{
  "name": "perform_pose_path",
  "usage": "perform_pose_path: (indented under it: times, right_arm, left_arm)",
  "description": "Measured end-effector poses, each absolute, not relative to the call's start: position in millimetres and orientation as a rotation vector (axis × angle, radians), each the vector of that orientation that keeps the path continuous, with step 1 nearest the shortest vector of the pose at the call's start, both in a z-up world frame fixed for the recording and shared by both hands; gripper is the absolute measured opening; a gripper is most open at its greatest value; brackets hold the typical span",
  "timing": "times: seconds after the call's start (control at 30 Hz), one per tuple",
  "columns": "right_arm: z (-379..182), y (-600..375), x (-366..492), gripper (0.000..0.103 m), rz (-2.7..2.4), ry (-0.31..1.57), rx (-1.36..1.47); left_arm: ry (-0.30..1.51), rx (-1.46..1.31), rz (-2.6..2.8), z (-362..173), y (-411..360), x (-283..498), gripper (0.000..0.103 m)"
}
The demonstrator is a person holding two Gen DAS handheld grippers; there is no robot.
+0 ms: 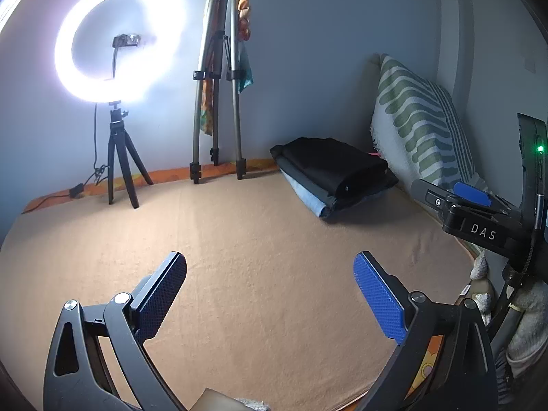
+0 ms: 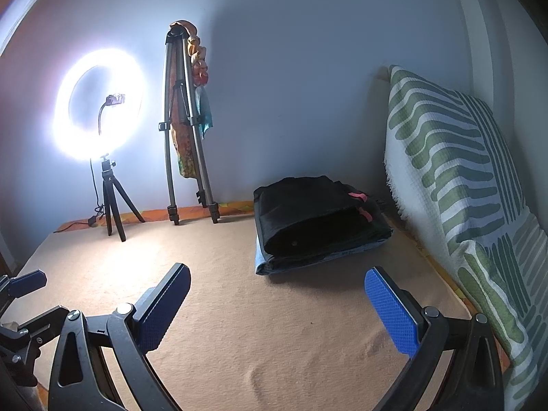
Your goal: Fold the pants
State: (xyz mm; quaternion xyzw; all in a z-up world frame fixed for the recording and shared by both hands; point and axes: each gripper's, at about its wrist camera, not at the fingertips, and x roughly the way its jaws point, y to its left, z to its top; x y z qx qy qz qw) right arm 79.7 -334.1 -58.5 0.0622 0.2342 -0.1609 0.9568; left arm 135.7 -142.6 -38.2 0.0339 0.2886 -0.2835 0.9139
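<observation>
A stack of folded pants (image 1: 337,176) (image 2: 316,221) lies at the back right of the tan blanket (image 1: 257,239), black pairs on top and a light blue pair underneath. My left gripper (image 1: 270,267) stands open over bare blanket, well short of the stack, nothing between its blue pads. My right gripper (image 2: 279,282) is open too, hovering in front of the stack with empty jaws. The right gripper (image 1: 474,198) also shows at the right edge of the left wrist view. A finger of the left gripper (image 2: 25,282) shows at the left edge of the right wrist view.
A lit ring light on a small black tripod (image 1: 118,157) (image 2: 111,198) stands at the back left. A tall tripod (image 1: 219,78) (image 2: 185,126) draped with cloth leans on the wall. A green-striped pillow (image 1: 421,116) (image 2: 472,188) lines the right side.
</observation>
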Motion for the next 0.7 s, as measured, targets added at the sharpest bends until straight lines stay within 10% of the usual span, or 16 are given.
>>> perform_pose_path:
  times: [0.7]
  right_arm:
    - [-58.1,-333.6,78.6,0.103,-0.328,0.473,0.127]
  left_arm:
    - [0.605,0.071,-0.595,-39.1,-144.3,134.3,0.098]
